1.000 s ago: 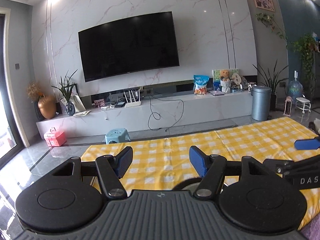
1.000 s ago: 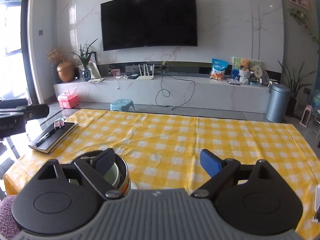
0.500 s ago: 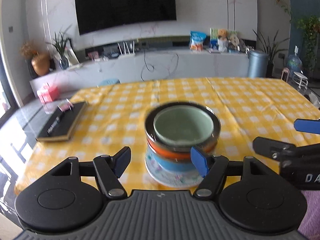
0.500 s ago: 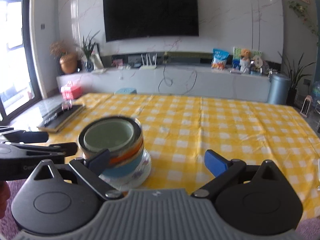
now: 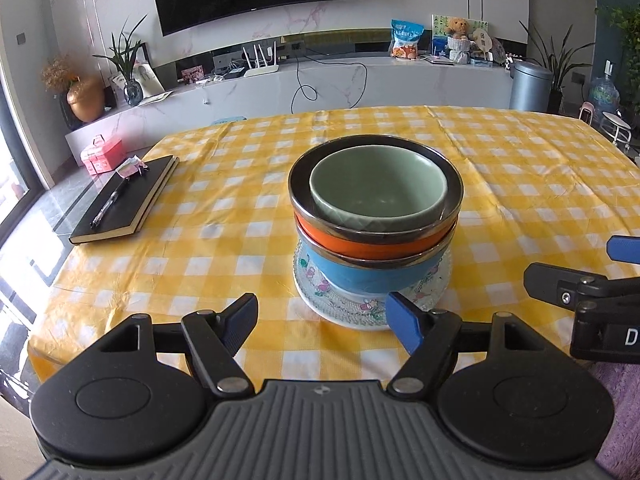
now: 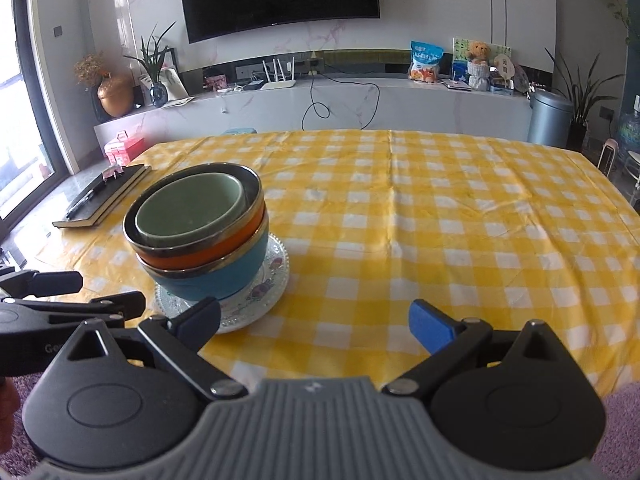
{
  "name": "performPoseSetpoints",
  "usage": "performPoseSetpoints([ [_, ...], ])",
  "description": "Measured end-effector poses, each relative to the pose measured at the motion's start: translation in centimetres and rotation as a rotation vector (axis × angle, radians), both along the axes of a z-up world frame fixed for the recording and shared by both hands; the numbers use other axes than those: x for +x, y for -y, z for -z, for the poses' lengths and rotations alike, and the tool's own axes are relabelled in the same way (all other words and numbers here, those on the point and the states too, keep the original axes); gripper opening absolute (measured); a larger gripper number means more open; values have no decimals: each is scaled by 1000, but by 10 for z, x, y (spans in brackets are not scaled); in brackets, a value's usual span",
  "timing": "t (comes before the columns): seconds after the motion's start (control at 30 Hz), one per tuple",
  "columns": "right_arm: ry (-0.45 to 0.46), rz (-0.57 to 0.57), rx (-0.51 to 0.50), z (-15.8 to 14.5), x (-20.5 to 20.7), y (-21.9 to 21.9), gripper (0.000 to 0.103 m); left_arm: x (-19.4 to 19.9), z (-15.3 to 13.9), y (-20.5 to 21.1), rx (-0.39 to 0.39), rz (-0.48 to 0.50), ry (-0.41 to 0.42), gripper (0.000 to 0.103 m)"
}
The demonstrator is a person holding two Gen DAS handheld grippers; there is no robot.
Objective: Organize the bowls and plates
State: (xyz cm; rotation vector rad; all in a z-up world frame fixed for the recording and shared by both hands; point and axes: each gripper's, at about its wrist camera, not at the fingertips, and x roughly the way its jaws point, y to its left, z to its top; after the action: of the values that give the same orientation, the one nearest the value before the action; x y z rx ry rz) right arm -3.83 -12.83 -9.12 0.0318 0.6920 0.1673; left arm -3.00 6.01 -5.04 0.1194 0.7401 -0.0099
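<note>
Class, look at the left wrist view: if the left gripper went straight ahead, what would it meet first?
Probably the floral plate under the stacked bowls; the left gripper stands open just short of its rim.

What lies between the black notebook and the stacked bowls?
Only bare yellow checked tablecloth separates black notebook from stacked bowls, in the left wrist view.

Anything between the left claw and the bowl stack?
Nothing visible. The left claw is open, with only bare tablecloth between it and the plate under the bowl stack. The notebook lies off to the left.
</note>
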Motion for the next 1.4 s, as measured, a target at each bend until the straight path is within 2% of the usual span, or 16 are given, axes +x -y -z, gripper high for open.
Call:
performPoseSetpoints([
  [0.83, 7, -16, -23, -4, -3, -3, 99, -5, -4, -1, 3, -2, 5, 86],
  [1.4, -21, -14, -35, 2, -3, -3, 99, -7, -1, -2, 5, -1, -6, 86],
])
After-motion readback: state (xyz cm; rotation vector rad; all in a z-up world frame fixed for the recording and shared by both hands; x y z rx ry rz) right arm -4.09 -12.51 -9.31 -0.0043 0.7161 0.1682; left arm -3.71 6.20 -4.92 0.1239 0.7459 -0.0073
